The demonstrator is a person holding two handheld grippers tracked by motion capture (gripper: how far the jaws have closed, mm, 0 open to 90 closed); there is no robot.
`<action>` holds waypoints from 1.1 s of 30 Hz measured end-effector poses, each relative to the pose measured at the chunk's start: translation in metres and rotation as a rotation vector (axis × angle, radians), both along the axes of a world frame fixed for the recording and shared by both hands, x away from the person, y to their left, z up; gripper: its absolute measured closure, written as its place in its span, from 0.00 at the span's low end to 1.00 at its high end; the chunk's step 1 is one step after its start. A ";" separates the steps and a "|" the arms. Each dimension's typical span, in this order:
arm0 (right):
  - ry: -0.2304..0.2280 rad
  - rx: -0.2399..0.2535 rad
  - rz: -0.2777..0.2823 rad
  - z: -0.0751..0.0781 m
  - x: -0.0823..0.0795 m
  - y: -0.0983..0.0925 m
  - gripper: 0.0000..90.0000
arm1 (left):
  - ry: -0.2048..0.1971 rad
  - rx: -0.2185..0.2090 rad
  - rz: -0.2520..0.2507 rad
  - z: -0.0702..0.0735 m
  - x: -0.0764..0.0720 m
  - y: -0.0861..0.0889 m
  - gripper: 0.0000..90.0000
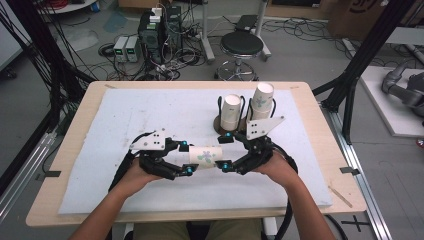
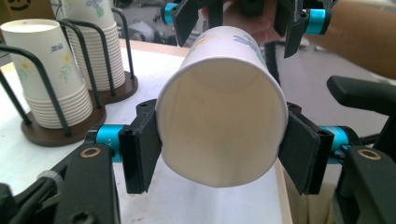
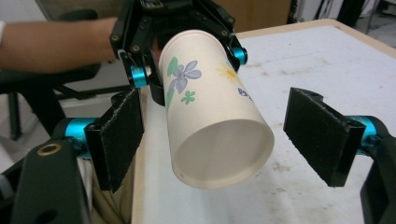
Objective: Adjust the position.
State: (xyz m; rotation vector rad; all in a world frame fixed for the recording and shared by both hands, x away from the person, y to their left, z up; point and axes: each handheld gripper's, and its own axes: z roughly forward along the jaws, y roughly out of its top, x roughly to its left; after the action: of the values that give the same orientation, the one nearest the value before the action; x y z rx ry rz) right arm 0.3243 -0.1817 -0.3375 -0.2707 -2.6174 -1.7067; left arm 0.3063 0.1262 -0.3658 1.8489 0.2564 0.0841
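Left tool [image 2: 219, 149] pinches paper cup [image 2: 219, 116], right tool [image 3: 229, 140] spread, over white-padded table [image 1: 125, 125]; cabled floor behind.

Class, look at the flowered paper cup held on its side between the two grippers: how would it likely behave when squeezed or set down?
The paper cup looks thin-walled, so the left gripper could probably dent it. Lying sideways, it would likely roll in a curve. It seems light.
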 end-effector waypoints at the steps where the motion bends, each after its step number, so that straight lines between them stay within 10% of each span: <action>1: -0.007 -0.013 -0.005 0.002 -0.001 0.001 0.23 | -0.006 0.020 0.003 0.004 0.000 0.000 0.40; 12: -0.140 -0.184 -0.013 0.018 -0.004 0.021 0.23 | -0.057 0.214 0.004 0.028 0.004 -0.003 0.39; 33: -0.285 -0.540 0.045 0.012 -0.006 0.070 0.23 | -0.035 0.449 -0.007 0.041 0.010 -0.020 0.39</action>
State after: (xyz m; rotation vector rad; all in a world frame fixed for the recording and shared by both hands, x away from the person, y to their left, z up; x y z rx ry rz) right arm 0.3184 -0.1117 -0.3256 0.0399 -3.2241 -1.0566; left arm 0.3167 0.1063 -0.3249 2.2916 0.2186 0.1807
